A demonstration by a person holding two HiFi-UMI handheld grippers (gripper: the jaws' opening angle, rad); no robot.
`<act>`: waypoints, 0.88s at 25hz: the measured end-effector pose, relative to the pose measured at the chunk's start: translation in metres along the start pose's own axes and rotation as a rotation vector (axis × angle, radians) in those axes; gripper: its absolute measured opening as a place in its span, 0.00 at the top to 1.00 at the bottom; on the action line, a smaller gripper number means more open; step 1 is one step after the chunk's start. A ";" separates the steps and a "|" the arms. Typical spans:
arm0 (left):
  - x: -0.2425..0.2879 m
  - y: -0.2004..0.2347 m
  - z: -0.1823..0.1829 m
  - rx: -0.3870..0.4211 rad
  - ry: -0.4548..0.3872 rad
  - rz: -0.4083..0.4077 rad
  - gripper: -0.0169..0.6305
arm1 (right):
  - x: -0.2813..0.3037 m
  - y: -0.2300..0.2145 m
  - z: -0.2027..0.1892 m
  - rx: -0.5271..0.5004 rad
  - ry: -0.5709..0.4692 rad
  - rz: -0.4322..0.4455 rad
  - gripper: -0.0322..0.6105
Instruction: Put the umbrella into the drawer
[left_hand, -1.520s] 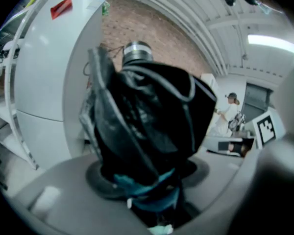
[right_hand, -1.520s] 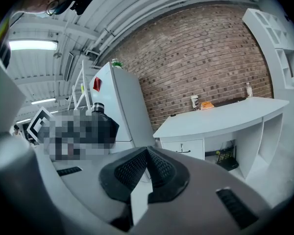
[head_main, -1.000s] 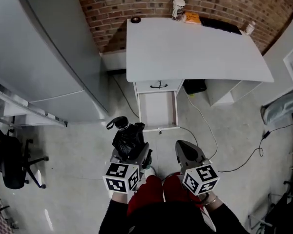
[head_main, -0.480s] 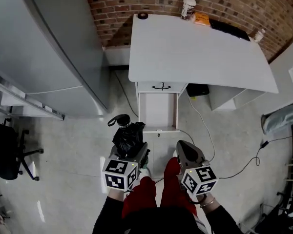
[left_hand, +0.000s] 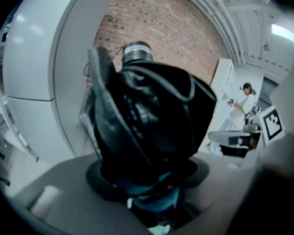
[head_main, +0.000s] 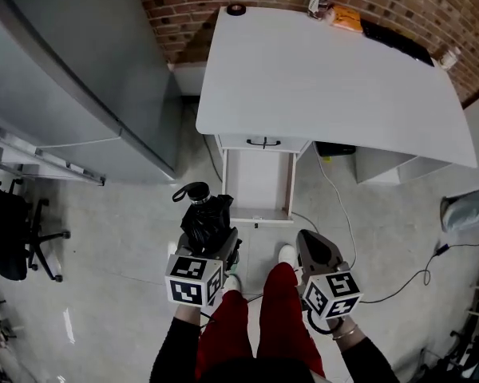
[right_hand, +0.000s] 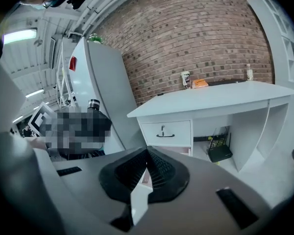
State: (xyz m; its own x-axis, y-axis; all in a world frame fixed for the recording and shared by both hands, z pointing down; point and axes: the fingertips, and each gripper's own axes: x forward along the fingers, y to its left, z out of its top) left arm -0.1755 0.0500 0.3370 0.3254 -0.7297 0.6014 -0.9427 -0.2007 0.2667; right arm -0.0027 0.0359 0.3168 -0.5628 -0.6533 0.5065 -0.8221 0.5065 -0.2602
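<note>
Left gripper (head_main: 211, 244) around umbrella (head_main: 205, 217), drawer (head_main: 259, 183) ahead

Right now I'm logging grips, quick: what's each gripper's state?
Left gripper: shut on the umbrella.
Right gripper: shut, empty.

Drawer (head_main: 259, 183) under desk (head_main: 327, 86), fridge (head_main: 72, 70) at left

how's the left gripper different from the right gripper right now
The left gripper is clamped on the black folded umbrella, which keeps its jaws wide apart. The right gripper is shut, with nothing between its pads. The umbrella fills the left gripper view, while the right gripper view looks clear onto the white desk and its open drawer. Both grippers are aimed toward the desk.
</note>
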 end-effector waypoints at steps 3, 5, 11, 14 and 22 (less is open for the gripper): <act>0.033 -0.005 -0.007 -0.001 0.022 0.012 0.60 | 0.017 -0.023 -0.012 -0.005 0.028 0.015 0.95; 0.055 -0.009 -0.014 0.007 0.038 0.016 0.60 | 0.029 -0.037 -0.023 -0.015 0.043 0.023 0.95; 0.118 -0.017 -0.038 0.045 0.083 0.016 0.60 | 0.066 -0.071 -0.063 0.005 0.072 0.038 0.95; 0.148 -0.018 -0.047 0.065 0.100 0.014 0.60 | 0.085 -0.086 -0.078 0.010 0.071 0.041 0.95; 0.220 -0.018 -0.073 0.104 0.133 0.022 0.60 | 0.138 -0.117 -0.120 0.051 0.088 0.053 0.95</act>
State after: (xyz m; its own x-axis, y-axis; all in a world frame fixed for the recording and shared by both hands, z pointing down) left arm -0.0818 -0.0595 0.5199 0.3054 -0.6433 0.7021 -0.9499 -0.2573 0.1775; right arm 0.0260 -0.0463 0.5157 -0.5974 -0.5736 0.5605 -0.7962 0.5081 -0.3286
